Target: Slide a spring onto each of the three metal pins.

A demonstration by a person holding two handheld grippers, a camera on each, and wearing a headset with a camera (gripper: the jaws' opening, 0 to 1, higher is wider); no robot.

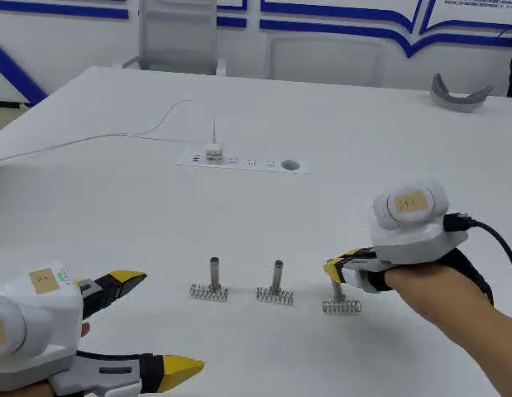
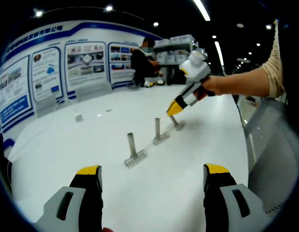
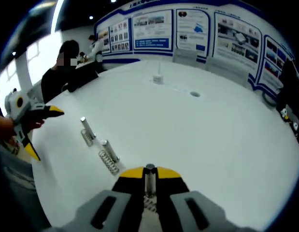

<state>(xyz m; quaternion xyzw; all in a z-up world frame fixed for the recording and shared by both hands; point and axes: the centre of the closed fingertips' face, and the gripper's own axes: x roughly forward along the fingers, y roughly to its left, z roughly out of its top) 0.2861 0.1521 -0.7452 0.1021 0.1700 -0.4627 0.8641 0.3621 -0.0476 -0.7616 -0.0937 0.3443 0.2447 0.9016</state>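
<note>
Silver wire coil springs [image 1: 208, 292] lie flat on the white bench [image 1: 115, 198], 1 touching the foot of each of 3 upright metal pins [image 1: 278, 275]. Likely light, springy and prone to rolling, so pinch gently mid-coil. Right tool [image 1: 334, 269] clenches the right-hand pin [image 3: 149, 180]; left tool [image 2: 152, 170] gapes, empty.
</note>
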